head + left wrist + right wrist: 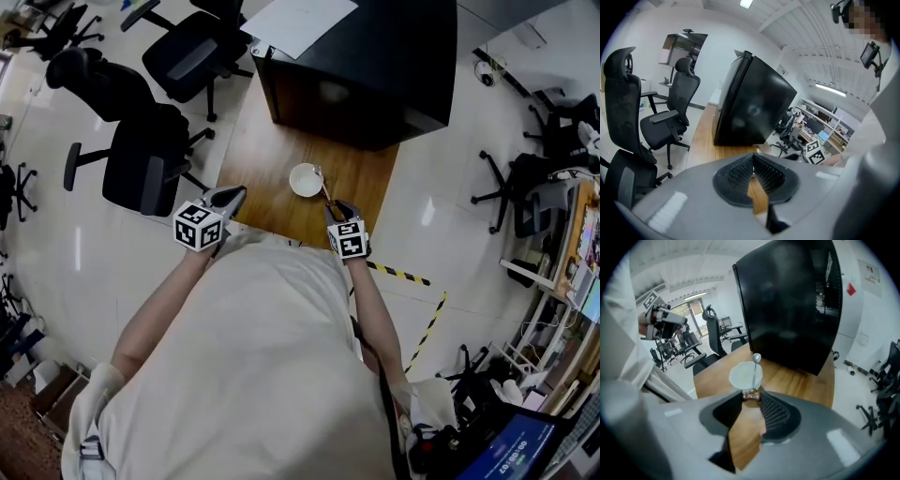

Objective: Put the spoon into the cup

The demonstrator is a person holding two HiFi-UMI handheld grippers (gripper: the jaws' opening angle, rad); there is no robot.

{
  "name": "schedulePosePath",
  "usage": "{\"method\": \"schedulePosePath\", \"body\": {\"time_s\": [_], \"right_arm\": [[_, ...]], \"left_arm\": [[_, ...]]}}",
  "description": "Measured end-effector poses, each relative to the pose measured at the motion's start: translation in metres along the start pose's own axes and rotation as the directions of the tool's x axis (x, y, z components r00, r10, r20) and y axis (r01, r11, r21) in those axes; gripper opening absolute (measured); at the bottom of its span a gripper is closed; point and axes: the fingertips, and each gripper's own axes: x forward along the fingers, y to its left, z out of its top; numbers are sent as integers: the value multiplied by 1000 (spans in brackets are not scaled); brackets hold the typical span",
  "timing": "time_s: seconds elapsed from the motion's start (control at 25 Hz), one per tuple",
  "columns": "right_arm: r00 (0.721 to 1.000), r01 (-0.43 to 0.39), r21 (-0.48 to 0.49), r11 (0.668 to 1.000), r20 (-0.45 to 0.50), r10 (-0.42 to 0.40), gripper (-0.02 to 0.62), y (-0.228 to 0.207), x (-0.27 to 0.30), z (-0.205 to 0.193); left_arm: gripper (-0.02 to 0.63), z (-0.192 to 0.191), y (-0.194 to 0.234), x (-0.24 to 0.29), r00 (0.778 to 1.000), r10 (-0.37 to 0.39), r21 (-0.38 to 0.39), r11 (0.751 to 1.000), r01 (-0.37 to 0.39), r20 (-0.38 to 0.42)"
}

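Two grippers over the wooden table (272, 141) in head view, left gripper (228, 199) well left of the white cup (306, 179), right gripper (335, 208) near it; left gripper view: jaws together, nothing between; right gripper view: jaws clamped on the spoon (754, 371) handle, bowl end by the cup's rim.

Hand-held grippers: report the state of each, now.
Left hand-held gripper: closed, nothing between its jaws.
Right hand-held gripper: closed on the spoon, gripped at its handle end.

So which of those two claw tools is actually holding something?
The right gripper: a spoon is pinched between its jaws, pointing toward the white cup. The left gripper is shut on nothing.
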Motion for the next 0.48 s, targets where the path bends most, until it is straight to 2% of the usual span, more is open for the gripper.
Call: {"method": "schedulePosePath", "body": {"time_s": [0.24, 0.48], "right_arm": [[995, -57, -58, 997, -90, 52, 124, 19, 17, -3], [981, -72, -79, 994, -186, 56, 124, 27, 28, -5]], "left_arm": [[0, -2, 4, -2, 1000, 4, -17, 1000, -4, 15], [0, -8, 7, -6, 1000, 6, -36, 999, -5, 26]]}}
